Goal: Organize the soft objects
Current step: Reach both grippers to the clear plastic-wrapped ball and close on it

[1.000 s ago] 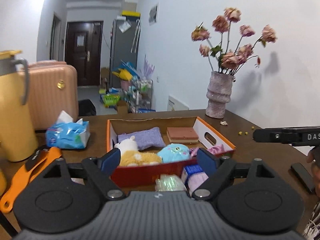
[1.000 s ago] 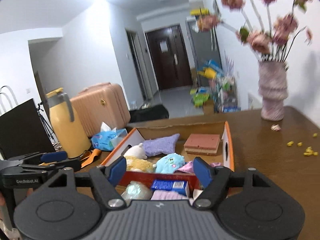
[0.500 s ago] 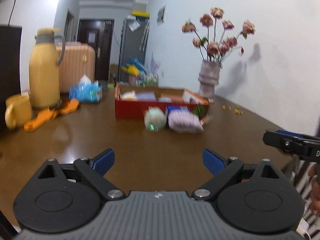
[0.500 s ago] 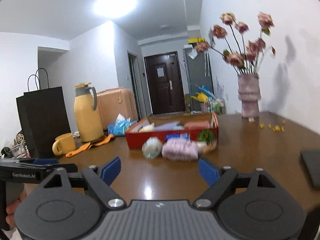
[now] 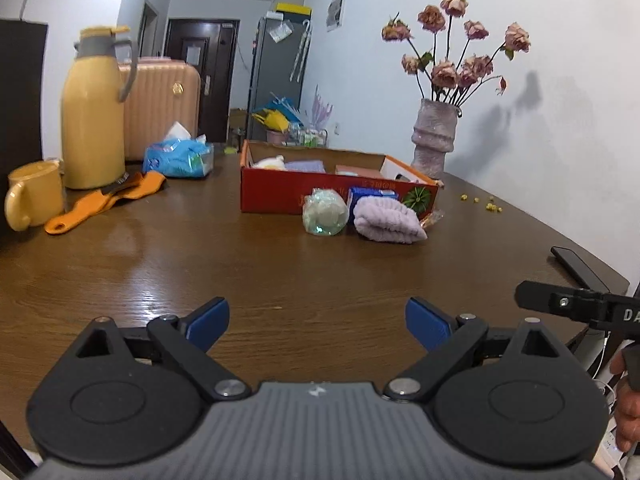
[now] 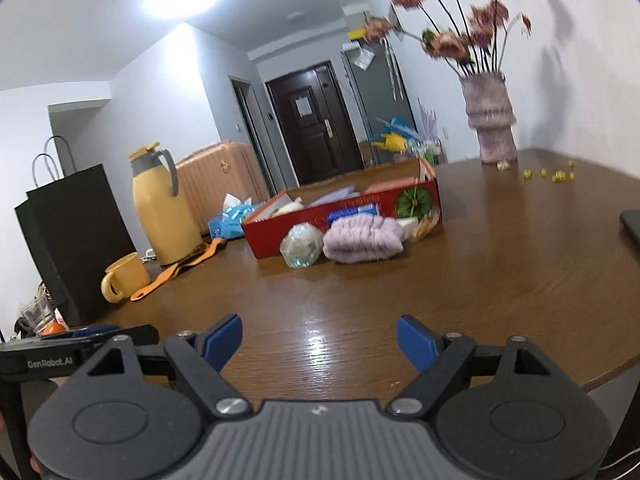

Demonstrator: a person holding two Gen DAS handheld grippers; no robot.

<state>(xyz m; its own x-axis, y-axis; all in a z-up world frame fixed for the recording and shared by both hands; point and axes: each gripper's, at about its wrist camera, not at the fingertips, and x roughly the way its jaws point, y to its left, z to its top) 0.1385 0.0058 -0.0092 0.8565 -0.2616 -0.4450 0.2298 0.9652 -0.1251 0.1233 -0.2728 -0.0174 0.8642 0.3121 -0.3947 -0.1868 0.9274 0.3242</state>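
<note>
My left claw (image 5: 317, 322) hangs low over the near edge of the tabletop (image 5: 200, 264), its blue pads spread wide apart with only bare wood between them. My right claw (image 6: 319, 338) sits the same way, pads apart and empty. Both sets of jaws have just been opening, with nothing between them.

Well ahead of both claws, across open wood, three soft things lie together: a clear-wrapped pale ball (image 5: 324, 212), just right of it a folded lilac towel (image 5: 388, 220), and behind the two a blue packet (image 5: 370, 194) leaning on the box. All three sit against the near wall of a red cardboard box (image 5: 276, 190), which already holds a white plush (image 5: 270, 162), a lilac cloth (image 5: 306, 166) and a reddish block (image 5: 350, 169).

Ahead and to the left stand a yellow mug (image 5: 34, 194), a tall yellow flask (image 5: 94, 108), an orange strap (image 5: 104, 202) and a blue tissue pack (image 5: 178, 156). Ahead and to the right, beyond the box, a vase of dried roses (image 5: 434, 140) stands by the wall. A dark phone (image 5: 578, 268) lies at the tabletop's right edge.
</note>
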